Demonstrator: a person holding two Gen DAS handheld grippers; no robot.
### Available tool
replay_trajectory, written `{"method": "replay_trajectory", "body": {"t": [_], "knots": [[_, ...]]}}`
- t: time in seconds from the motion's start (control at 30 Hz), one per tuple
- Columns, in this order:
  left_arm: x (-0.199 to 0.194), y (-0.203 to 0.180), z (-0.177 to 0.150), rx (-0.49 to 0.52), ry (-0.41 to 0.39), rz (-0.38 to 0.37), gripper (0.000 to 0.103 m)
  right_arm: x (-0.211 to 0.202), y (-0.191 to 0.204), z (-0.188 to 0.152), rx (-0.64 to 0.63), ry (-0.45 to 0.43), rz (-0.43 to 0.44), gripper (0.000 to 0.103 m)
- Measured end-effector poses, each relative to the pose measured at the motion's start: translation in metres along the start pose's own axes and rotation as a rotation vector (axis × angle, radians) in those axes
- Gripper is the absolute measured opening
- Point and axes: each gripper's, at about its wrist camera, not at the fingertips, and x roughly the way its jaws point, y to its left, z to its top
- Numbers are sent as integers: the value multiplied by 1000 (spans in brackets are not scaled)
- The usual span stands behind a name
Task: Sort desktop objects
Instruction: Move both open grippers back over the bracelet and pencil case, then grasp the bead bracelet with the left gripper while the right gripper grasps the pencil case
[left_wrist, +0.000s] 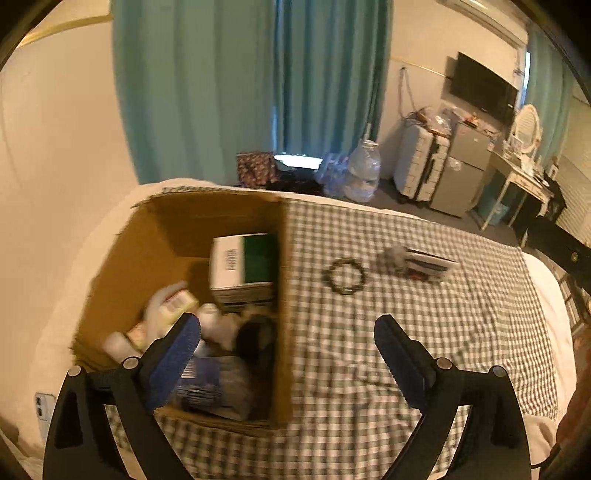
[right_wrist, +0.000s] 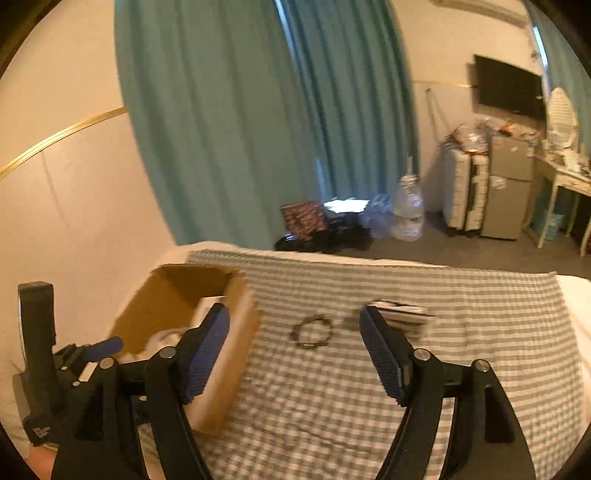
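Observation:
An open cardboard box (left_wrist: 140, 251) stands at the left on a checked cloth (left_wrist: 406, 350). It holds a green-and-white carton (left_wrist: 243, 266), pale bottles and other small items. On the cloth to the right of the box lie a dark bead bracelet (left_wrist: 345, 280) and a small flat pack (left_wrist: 428, 262). My left gripper (left_wrist: 286, 325) is open and straddles the box's right wall with nothing between its pads. My right gripper (right_wrist: 294, 312) is open and hovers in front of the bracelet (right_wrist: 313, 334), with the pack (right_wrist: 402, 315) beyond its right fingertip. Nothing is held.
The cloth covers a bed whose far edge runs behind the box (right_wrist: 177, 291). On the floor beyond it are a teal curtain (right_wrist: 258, 110), water bottles (right_wrist: 408, 210), a suitcase (right_wrist: 465, 192) and a small fridge (right_wrist: 509, 184). A wall lies on the left.

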Motion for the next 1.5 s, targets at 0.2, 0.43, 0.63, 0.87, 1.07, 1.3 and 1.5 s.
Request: {"method": "replay_trajectory", "body": {"t": [0.2, 0.43, 0.63, 0.87, 1.07, 1.3, 1.5], "knots": [[23, -52, -16, 4, 43, -35, 98, -12, -58, -26, 33, 4, -73, 76], [64, -89, -24, 47, 92, -18, 98, 13, -103, -59, 53, 39, -95, 76], [112, -95, -22, 7, 118, -15, 98, 62, -124, -82, 15, 70, -88, 76], [183, -100, -12, -36, 169, -4, 98, 114, -141, -75, -7, 90, -84, 76], [233, -101, -3, -59, 196, 6, 98, 161, -142, -65, -55, 95, -63, 76], [281, -107, 6, -48, 198, 31, 98, 208, -136, -54, -143, 88, -16, 76], [287, -114, 7, -4, 131, 20, 92, 241, -131, -68, -219, 160, -36, 75]]}}
